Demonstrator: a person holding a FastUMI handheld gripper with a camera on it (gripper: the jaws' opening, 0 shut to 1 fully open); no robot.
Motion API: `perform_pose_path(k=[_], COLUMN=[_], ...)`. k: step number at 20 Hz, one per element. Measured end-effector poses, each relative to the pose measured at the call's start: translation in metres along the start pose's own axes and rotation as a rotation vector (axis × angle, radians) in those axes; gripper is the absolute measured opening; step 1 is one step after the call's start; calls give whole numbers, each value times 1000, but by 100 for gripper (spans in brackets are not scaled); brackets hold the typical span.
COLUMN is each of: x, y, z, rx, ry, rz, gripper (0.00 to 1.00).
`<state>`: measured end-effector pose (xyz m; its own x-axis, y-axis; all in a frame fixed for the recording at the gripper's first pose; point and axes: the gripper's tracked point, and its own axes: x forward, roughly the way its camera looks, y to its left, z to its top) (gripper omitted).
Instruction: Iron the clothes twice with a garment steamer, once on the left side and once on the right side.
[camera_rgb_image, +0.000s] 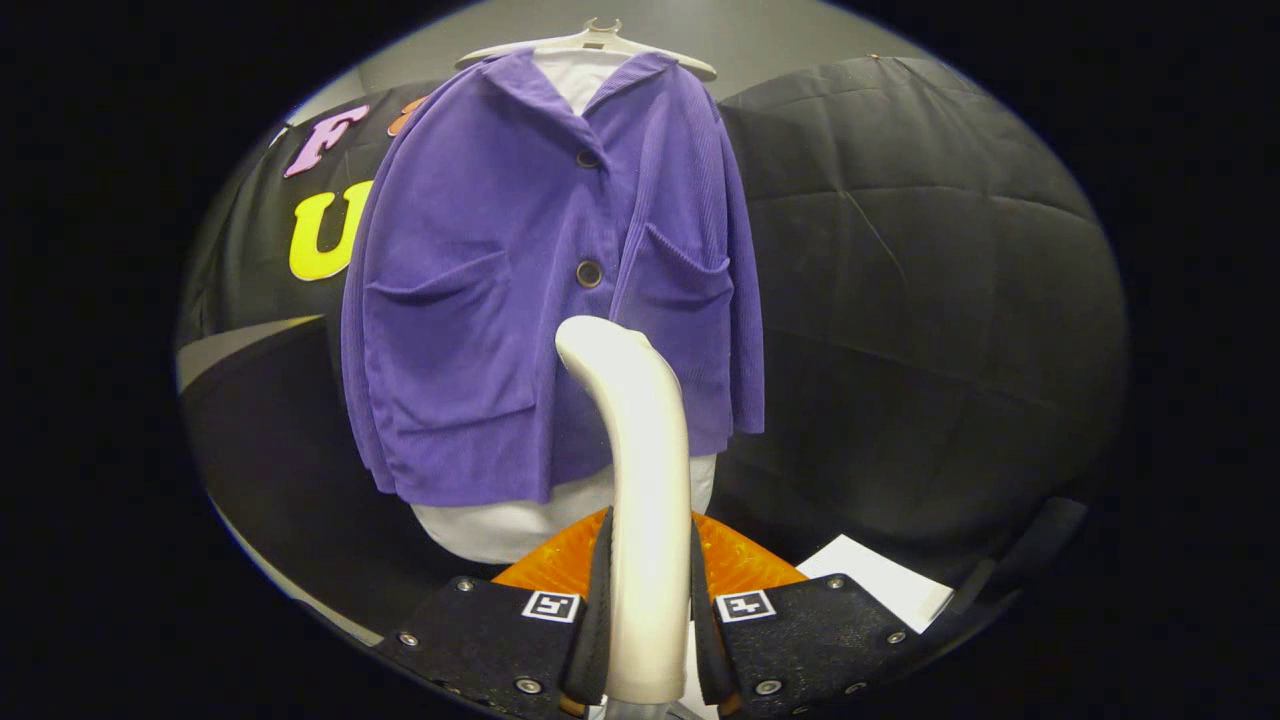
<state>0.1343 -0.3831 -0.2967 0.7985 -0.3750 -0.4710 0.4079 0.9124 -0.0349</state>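
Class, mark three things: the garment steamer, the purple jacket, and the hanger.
garment steamer (645, 520): gripper view, middle of its handle.
purple jacket (480, 300): gripper view, front panel above the pocket.
hanger (590, 40): gripper view, top centre.

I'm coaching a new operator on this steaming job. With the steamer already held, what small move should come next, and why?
Probably ease the garment steamer forward toward one front panel of the purple jacket. The gripper fingers are shut on the steamer's handle, and its head points at the jacket near the lower button but seems to sit short of the fabric, which hangs on a hanger.
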Motion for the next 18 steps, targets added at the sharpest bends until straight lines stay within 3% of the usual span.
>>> perform_pose_path(k=[6,18], x=[-44,-226], y=[23,83], z=[-7,109], rx=[-54,-85], ry=[-39,-307], rz=[62,197], gripper=[35,35])
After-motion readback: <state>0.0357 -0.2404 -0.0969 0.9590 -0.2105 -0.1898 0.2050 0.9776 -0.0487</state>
